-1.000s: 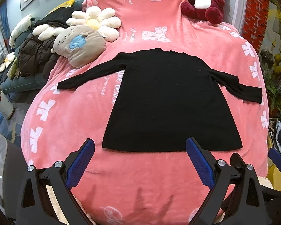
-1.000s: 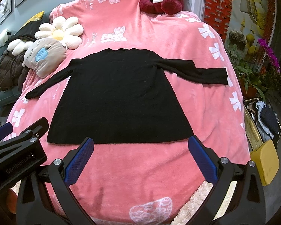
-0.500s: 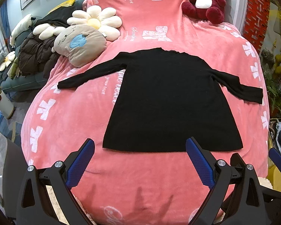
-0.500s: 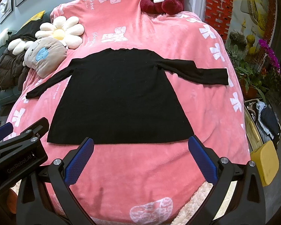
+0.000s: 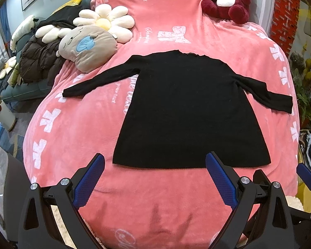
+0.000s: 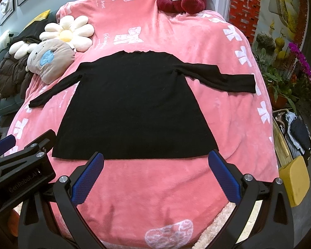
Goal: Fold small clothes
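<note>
Black long-sleeved top (image 5: 188, 112) spread flat mid-bed, unfolded. Left hand-held gripper (image 5: 154, 178) and right hand-held gripper (image 6: 155, 176) wide open, empty, near hem. Next: probably pinch a sleeve, fold inward.

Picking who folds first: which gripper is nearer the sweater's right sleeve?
Right. The right gripper sits below the hem corner on the sleeve side; the left gripper is off the opposite corner.

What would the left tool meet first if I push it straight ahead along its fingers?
Probably the near hem of the black top: the open left tool points at it, with only bare pink blanket between. Depth is hard to judge.
</note>
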A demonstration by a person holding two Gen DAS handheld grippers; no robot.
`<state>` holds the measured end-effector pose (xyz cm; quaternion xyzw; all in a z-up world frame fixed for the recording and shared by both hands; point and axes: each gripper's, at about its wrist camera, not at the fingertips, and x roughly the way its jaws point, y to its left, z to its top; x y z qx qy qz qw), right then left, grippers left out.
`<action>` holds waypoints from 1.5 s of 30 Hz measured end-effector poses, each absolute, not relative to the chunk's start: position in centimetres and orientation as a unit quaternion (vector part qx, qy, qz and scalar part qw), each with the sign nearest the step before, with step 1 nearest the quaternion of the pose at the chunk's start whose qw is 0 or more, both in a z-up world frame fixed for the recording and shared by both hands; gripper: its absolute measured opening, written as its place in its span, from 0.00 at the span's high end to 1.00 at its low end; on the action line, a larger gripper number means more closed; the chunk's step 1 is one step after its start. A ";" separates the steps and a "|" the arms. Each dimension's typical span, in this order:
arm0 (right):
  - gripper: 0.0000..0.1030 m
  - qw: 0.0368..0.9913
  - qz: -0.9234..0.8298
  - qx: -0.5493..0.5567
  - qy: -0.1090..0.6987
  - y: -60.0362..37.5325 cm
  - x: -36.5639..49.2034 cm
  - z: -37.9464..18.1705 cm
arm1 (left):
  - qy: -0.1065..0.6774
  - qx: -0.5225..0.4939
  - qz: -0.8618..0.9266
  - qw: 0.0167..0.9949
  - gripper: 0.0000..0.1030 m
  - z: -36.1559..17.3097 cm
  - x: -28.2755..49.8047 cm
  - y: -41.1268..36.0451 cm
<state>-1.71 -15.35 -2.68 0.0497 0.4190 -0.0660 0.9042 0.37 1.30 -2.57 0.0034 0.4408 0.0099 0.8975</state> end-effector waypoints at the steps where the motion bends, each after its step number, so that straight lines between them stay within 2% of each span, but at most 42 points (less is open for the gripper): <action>1: 0.04 0.903 -0.065 0.051 0.421 -15.4 -1.6 -2.8 | 0.442 0.004 0.010 0.897 0.08 -2.7 0.4 1.3; 9: 0.04 0.897 -0.073 0.054 0.433 -17.2 -0.6 -4.4 | 0.453 0.011 0.008 0.891 0.08 -3.6 1.4 1.3; 16: 0.04 0.891 -0.113 0.058 0.435 -25.9 5.0 -6.8 | 0.464 0.001 -0.017 0.886 0.06 -4.8 3.2 1.1; 23: 0.04 0.881 -0.166 0.145 0.418 -39.3 12.9 -9.6 | 0.480 -0.033 -0.020 0.876 0.06 -7.3 6.9 1.3; 30: 0.05 0.859 -0.213 0.213 0.413 -49.9 19.9 -13.8 | 0.491 -0.017 -0.018 0.871 0.06 -9.4 10.7 0.0; 43: 0.07 0.820 -0.251 0.332 0.394 -57.6 24.9 -20.3 | 0.521 -0.001 -0.029 0.853 0.06 -13.1 14.3 -2.4; 44: 0.08 0.820 -0.253 0.332 0.392 -57.9 25.2 -20.6 | 0.523 -0.001 -0.030 0.852 0.06 -13.3 14.5 -2.6; 45: 0.14 0.820 -0.253 0.332 0.391 -58.0 25.3 -20.7 | 0.525 0.000 -0.029 0.851 0.06 -13.5 14.7 -2.7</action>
